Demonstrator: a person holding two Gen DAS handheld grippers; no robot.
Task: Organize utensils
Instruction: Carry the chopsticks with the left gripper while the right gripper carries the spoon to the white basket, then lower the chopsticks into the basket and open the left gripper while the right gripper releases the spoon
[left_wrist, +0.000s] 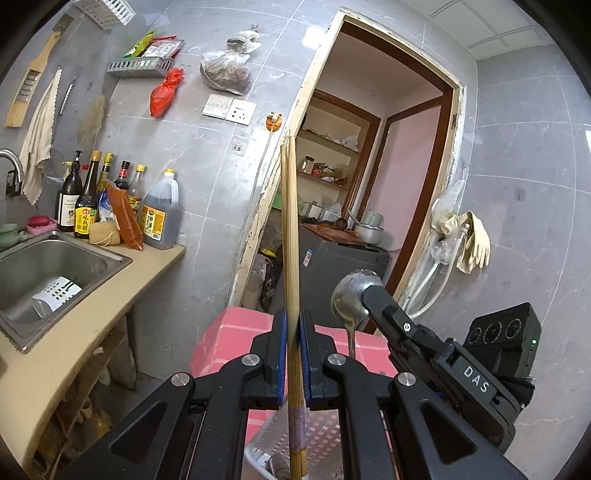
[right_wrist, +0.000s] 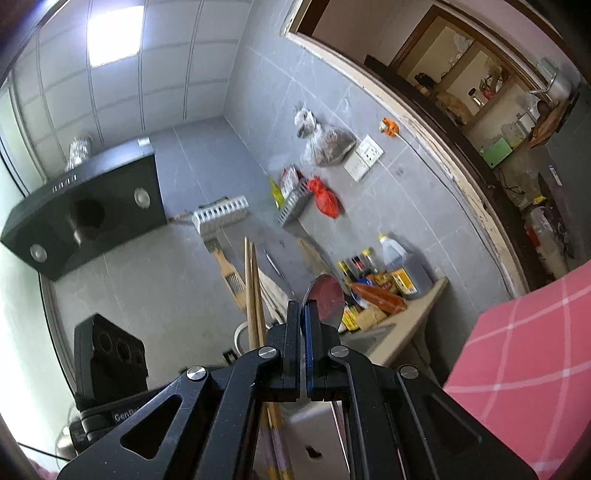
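So the left gripper (left_wrist: 292, 347) is clamping a pair of bamboo chopsticks (left_wrist: 290, 229) upright, long axis vertical, right over the white slotted basket (left_wrist: 325, 435) below; the right gripper (right_wrist: 303, 332) is pinching a metal spoon (right_wrist: 327, 297) just beside.

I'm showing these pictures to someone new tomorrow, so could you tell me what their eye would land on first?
Dead centre, the left hand-held gripper is shut on a pair of bamboo chopsticks standing upright. Just right of it, the right hand-held gripper pinches a metal spoon, bowl up. Behind lie a pink checked cloth and, at left, a steel sink beside sauce bottles.
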